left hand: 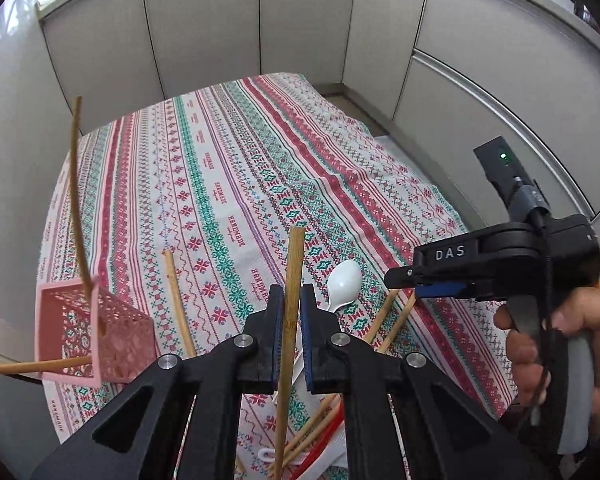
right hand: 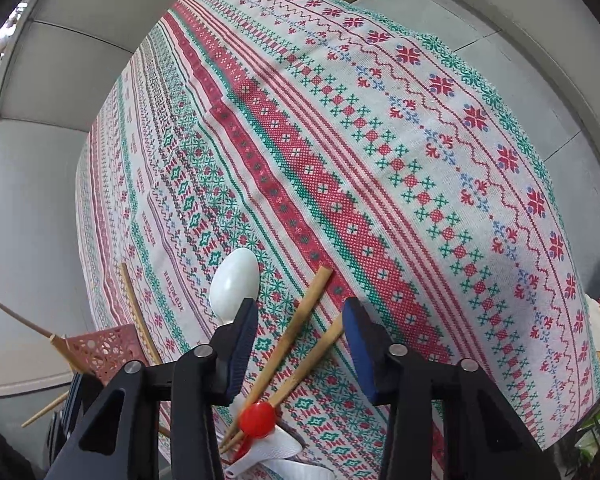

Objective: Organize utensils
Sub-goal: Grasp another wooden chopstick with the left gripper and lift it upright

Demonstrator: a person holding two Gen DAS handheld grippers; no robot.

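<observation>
My left gripper [left hand: 289, 312] is shut on a bamboo chopstick [left hand: 294, 264] and holds it nearly upright above the patterned tablecloth [left hand: 228, 168]. A pink lattice basket [left hand: 88, 340] with two thin sticks in it stands to the left. A white spoon [left hand: 344, 282] lies just right of my fingers. My right gripper [right hand: 300, 306] hangs open over two bamboo chopsticks [right hand: 296, 340] that lie between its pads. The red spoon [right hand: 256, 419] lies on their near ends, and the white spoon [right hand: 234, 278] is beside the left finger. The left wrist view shows the right gripper [left hand: 404, 284] in a hand.
Another chopstick [left hand: 178, 304] lies on the cloth beside the basket. A pile of chopsticks and white and red plastic utensils [left hand: 312, 436] sits at the near edge. Grey partition walls [left hand: 204, 32] enclose the table on the far, left and right sides.
</observation>
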